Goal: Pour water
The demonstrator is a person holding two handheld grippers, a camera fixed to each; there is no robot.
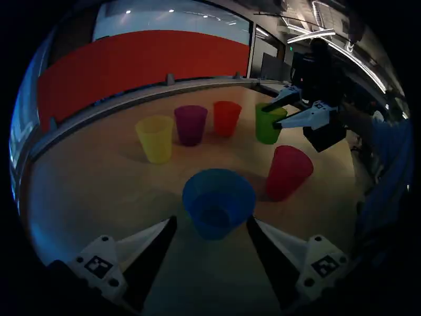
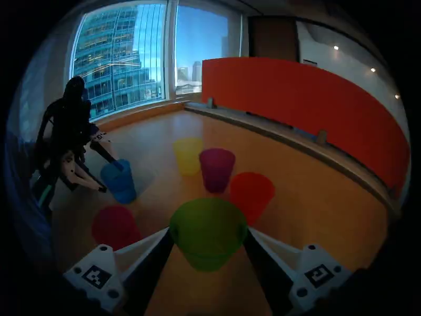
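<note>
A blue cup (image 1: 218, 203) stands on the wooden table between the fingers of my left gripper (image 1: 210, 220). The gripper is open: a small gap shows beside its left finger, and the right finger lies against the cup. In the right gripper view the same blue cup (image 2: 119, 181) sits far left with that gripper around it. My right gripper (image 2: 209, 231) is shut on a green cup (image 2: 208, 231), both fingertips against its sides. The left gripper view shows this green cup (image 1: 268, 124) at the back right, with the right gripper (image 1: 271, 118) straddling it. No water is visible in either cup.
More cups stand on the table (image 1: 105, 179): yellow (image 1: 155, 138), purple (image 1: 190, 124), orange-red (image 1: 227, 118) and dark red (image 1: 287, 171). A raised ledge and a red panel (image 1: 142, 66) run along the far edge. A person's sleeve (image 1: 389, 163) is at the right.
</note>
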